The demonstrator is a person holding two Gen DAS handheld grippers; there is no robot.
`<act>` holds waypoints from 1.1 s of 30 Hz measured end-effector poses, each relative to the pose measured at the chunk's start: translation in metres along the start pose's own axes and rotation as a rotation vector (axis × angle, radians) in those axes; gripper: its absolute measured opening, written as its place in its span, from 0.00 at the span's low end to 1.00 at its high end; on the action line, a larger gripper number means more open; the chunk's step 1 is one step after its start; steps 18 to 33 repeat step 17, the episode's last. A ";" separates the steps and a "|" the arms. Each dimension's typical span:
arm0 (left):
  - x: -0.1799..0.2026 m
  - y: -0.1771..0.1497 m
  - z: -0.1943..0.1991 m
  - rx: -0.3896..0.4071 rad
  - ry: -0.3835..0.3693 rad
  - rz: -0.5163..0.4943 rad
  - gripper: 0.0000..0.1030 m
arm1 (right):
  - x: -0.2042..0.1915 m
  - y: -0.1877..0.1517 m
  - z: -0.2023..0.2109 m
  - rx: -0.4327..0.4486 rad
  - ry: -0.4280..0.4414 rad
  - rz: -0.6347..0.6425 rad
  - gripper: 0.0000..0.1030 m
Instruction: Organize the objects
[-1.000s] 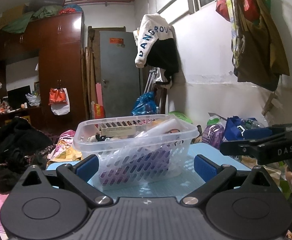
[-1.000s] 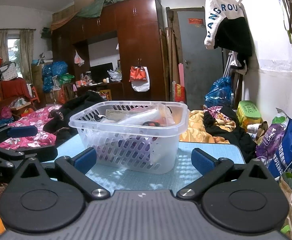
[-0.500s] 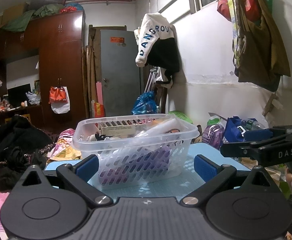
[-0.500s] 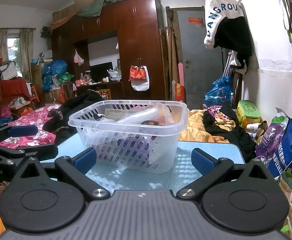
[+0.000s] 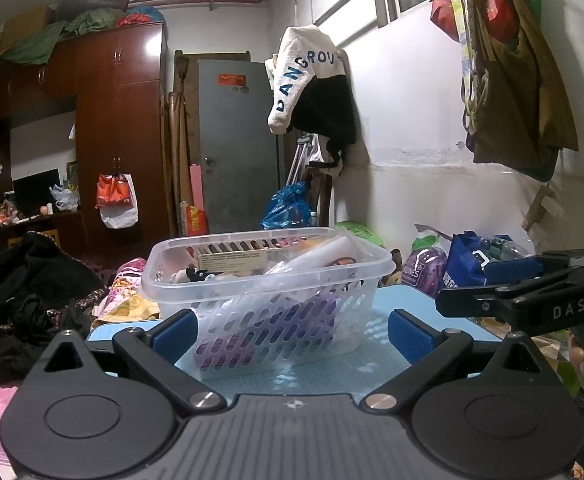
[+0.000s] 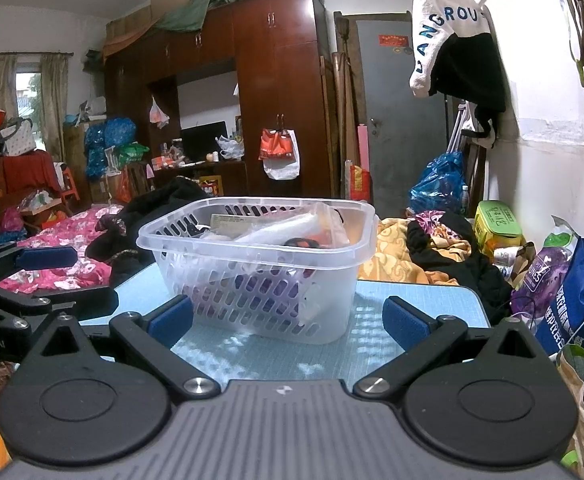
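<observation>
Worktop [image 5: 376, 332]: pale blue, gridded mat surface, bearing one container.

Room, placed from the basket: dark red-brown wardrobe [image 6: 276, 92] behind and to the left, bundles stacked on top; grey door [image 5: 236, 144] directly behind; white-and-black garment [image 5: 312, 88] lettered in blue hanging high to the right on the white wall; blue plastic bag [image 6: 438, 184] on the floor behind right; heaped black clothing [image 5: 32, 280] and pink floral bedding [image 6: 60, 256] to the left; purple packet [image 6: 544, 276] and blue carrier bag [image 6: 576, 312] to the right.

Basket [image 5: 268, 292]: clear slotted plastic, upright on the worktop, centred ahead of both cameras. Contents: a flat beige box [image 5: 232, 258] toward the back, a white tube or roll [image 6: 284, 228] lying slantwise, something purple [image 5: 252, 328] low inside, seen through the slots; smaller items too jumbled to identify.

Left tongs [image 5: 290, 330]: spread wide apart, holding nothing, blue pads [image 5: 172, 330] flanking the basket's near side without contact.

Right tongs [image 6: 288, 320]: likewise parted and unladen, just short of the basket.
</observation>
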State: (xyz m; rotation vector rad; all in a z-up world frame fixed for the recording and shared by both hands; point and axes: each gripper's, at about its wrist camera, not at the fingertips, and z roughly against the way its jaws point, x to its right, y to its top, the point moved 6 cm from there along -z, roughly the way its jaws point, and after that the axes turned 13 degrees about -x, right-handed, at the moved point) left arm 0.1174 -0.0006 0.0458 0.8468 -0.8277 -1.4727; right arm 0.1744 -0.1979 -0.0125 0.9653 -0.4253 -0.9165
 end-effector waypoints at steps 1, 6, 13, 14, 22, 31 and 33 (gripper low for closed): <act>0.000 0.000 0.000 0.001 0.000 0.001 0.99 | 0.000 0.000 0.000 -0.001 0.000 0.001 1.00; -0.001 0.000 -0.001 0.003 -0.005 0.012 0.99 | 0.000 -0.002 -0.002 -0.006 -0.003 0.007 1.00; -0.003 0.000 -0.001 0.008 -0.008 0.019 0.99 | -0.002 -0.004 -0.001 -0.011 -0.003 0.014 1.00; -0.003 0.000 -0.001 0.010 -0.006 0.020 0.99 | -0.002 -0.004 -0.002 -0.012 -0.003 0.016 1.00; -0.001 0.001 0.000 0.019 0.001 0.011 0.99 | -0.005 -0.004 -0.002 -0.016 -0.001 0.018 1.00; -0.001 0.001 0.000 0.019 0.001 0.011 0.99 | -0.005 -0.004 -0.002 -0.016 -0.001 0.018 1.00; -0.001 0.001 0.000 0.019 0.001 0.011 0.99 | -0.005 -0.004 -0.002 -0.016 -0.001 0.018 1.00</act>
